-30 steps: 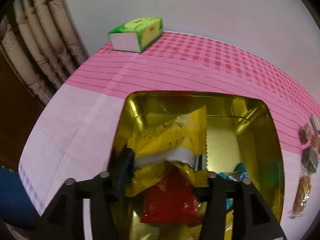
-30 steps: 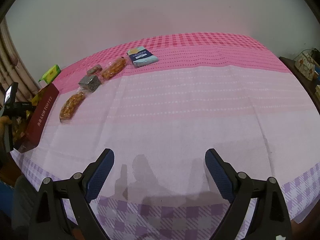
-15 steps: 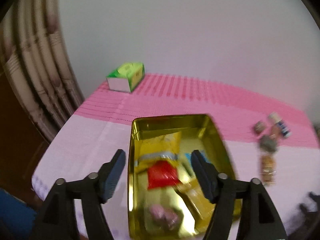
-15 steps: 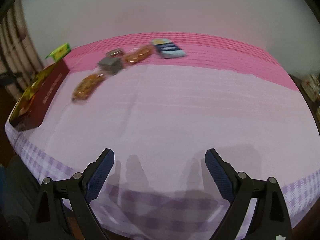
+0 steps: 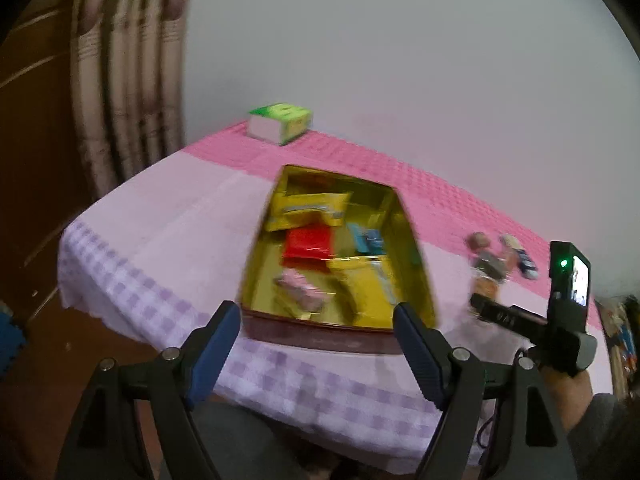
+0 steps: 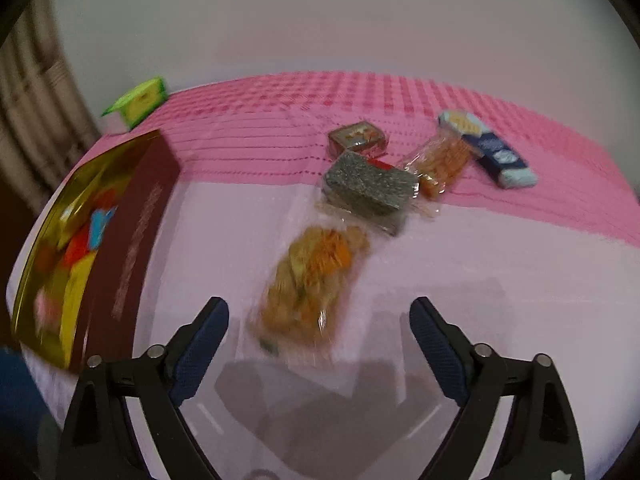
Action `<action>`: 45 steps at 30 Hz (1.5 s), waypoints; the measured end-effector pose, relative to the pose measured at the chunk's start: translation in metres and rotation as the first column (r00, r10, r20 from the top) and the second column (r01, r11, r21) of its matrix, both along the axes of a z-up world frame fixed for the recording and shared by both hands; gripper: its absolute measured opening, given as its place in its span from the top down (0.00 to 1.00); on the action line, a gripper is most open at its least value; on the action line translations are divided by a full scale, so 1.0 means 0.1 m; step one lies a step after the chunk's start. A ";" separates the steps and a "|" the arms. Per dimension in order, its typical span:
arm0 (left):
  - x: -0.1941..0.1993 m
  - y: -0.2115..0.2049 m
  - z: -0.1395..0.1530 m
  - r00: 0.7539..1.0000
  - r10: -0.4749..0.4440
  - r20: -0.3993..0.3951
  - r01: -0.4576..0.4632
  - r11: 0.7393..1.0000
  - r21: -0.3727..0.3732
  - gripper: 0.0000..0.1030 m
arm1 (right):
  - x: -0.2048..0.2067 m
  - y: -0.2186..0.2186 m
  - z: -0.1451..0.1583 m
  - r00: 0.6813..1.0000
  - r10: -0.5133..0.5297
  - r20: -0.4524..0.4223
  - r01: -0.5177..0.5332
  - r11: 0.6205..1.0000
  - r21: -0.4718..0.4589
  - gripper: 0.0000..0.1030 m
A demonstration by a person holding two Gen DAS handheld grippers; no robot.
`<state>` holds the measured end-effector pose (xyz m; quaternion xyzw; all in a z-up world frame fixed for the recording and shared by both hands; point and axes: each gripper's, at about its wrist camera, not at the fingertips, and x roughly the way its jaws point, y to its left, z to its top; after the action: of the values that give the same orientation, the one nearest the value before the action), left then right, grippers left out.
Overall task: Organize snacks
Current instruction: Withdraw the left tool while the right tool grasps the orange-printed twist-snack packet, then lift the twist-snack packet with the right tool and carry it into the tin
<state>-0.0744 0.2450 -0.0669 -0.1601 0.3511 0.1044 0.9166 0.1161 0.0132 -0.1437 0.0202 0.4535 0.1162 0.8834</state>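
Right tool (image 6: pixel 318 322) closing, empty, toward clear snack bag (image 6: pixel 308 280) on tabletop (image 6: pixel 480 264); left tool (image 5: pixel 316 332) opening, empty, before tin (image 5: pixel 336 336). Risk: slippery film squirting out.

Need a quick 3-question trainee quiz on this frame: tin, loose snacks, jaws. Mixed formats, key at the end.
1. True or false: the gold tin already holds several snack packets.
2. Which loose snack lies closest ahead of the right gripper? A) blue biscuit pack B) clear bag of orange-brown snacks C) dark seeded bar
3. Fill in: the green box sits near the table's far ____, by the curtain.

Key
1. True: a red packet and yellow ones show inside.
2. B. The jaws are closing, with nothing between them yet.
3. Corner.
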 end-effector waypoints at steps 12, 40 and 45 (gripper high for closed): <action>-0.02 0.00 0.00 1.000 -0.024 0.008 0.024 0.999 -0.045 0.22 | -0.09 -0.08 0.10 0.999 -0.013 0.032 0.016 0.996 -0.092 0.63; -0.54 0.71 0.52 0.922 0.311 0.229 -0.301 0.950 -0.079 0.22 | -1.21 -0.56 1.88 0.921 -0.005 0.389 0.013 1.000 -0.017 0.63; -0.54 0.93 0.48 0.912 0.362 0.194 -0.341 0.930 -0.135 0.22 | -1.27 -0.34 2.04 0.910 0.038 0.413 -0.040 0.999 -0.004 0.63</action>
<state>-0.1286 0.3378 -0.0187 -0.2758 0.2196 0.2324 0.9065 -0.0105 -0.0208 0.0600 -0.0119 0.2566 0.1365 0.9568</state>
